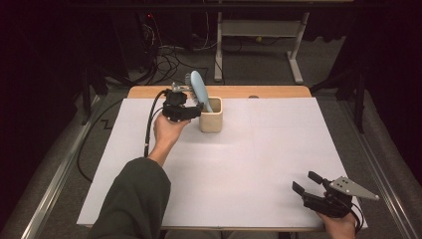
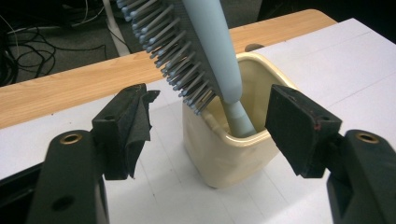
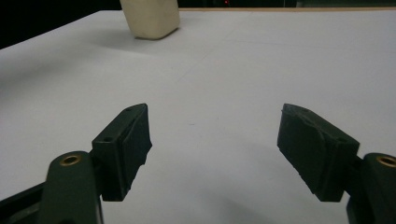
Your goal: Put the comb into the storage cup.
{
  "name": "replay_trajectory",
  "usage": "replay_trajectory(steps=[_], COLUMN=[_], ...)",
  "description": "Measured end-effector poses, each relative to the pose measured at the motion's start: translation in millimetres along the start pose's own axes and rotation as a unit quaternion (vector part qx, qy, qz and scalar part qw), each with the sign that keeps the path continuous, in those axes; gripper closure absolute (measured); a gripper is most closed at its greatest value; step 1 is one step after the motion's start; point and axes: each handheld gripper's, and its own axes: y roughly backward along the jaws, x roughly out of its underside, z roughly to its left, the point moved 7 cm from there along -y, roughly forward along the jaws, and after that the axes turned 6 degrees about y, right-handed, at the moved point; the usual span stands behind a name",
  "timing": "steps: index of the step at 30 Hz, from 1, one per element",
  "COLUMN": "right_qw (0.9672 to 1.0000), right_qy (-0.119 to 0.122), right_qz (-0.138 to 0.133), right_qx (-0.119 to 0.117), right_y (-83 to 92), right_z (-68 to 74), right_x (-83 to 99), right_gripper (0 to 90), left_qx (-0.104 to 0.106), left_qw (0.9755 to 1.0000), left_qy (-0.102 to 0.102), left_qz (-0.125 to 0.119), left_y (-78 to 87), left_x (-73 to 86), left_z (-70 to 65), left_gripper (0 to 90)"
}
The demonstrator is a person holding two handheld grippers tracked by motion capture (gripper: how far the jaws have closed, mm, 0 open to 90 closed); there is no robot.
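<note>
The brush (image 2: pixel 201 51) stands handle-down in the cup (image 2: pixel 233 149) at the far left of the bench (image 1: pixel 249 164), leaning on its rim so the bristle head stays clear. The left tongs (image 2: pixel 210 126) stand wide, flanking the cup without touching. From above the bristles are hidden; the left gripper view shows them. The right tongs (image 3: pixel 215 140), wide and empty, wait at the near right.
</note>
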Motion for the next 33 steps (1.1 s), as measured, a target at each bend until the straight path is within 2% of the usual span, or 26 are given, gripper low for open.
replay_trajectory(steps=[21,33], right_qw=[1.0000,1.0000], right_qy=[-0.002,0.000], right_qz=[-0.001,-0.005], right_qx=[0.002,0.003], right_y=[0.8,1.3], right_z=[0.1,0.0], right_x=[-0.3,-1.2], right_gripper=[26.5,26.4], left_qx=[0.014,0.014], left_qw=[0.9999,0.9999], left_qy=[0.000,-0.002], left_qz=[-0.009,-0.008], left_y=[18.1,28.7], left_x=[3.9,7.2], left_z=[5.8,7.8], left_gripper=[29.7,29.1])
